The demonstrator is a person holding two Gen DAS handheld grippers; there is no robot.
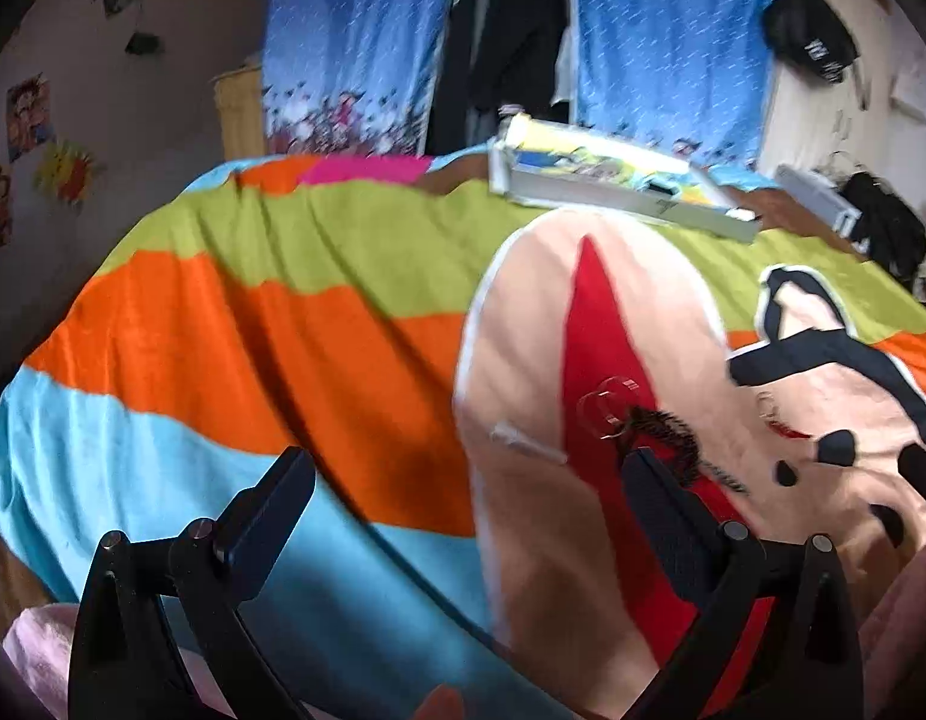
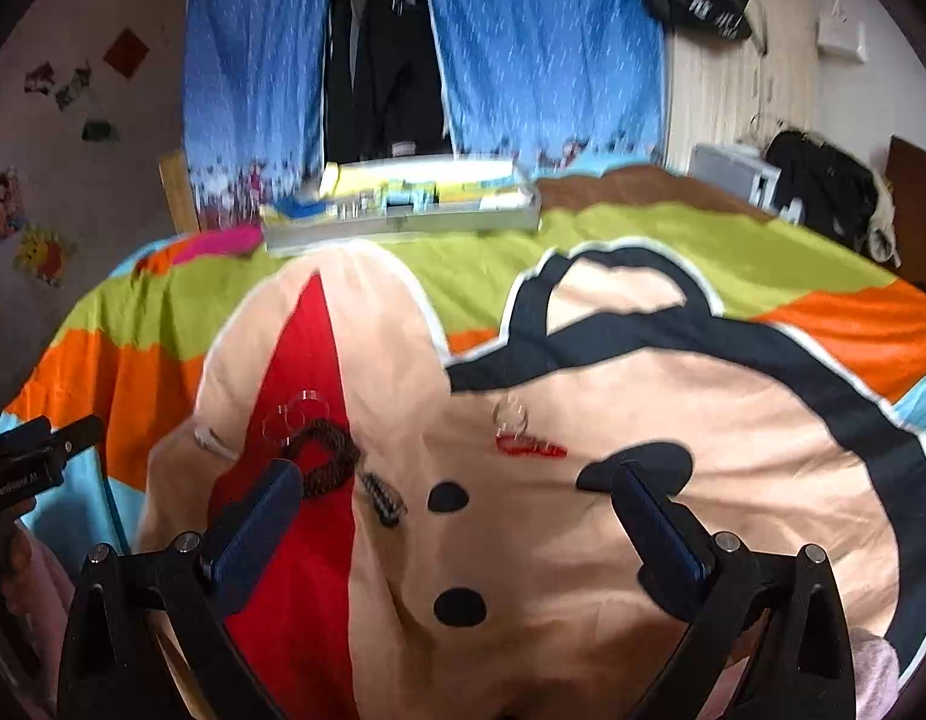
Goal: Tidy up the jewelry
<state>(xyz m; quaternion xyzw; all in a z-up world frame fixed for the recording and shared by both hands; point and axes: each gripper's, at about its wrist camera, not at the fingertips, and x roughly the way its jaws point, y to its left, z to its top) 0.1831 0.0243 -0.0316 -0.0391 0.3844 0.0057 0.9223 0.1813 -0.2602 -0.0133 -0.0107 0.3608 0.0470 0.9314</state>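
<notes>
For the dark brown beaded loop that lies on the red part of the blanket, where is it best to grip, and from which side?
Probably from above, with the right gripper, which is open. The dark beaded loop lies flat on the blanket, so pinch across one strand on its right side; clear rings touch or overlap its upper left.

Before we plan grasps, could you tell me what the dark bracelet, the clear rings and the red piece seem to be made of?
Dark bracelet: probably matte beads or braided cord, bumpy texture. Clear rings: transparent glossy plastic or glass, blanket visible through. Red piece: translucent red, perhaps beads; too blurred to confirm.
</notes>
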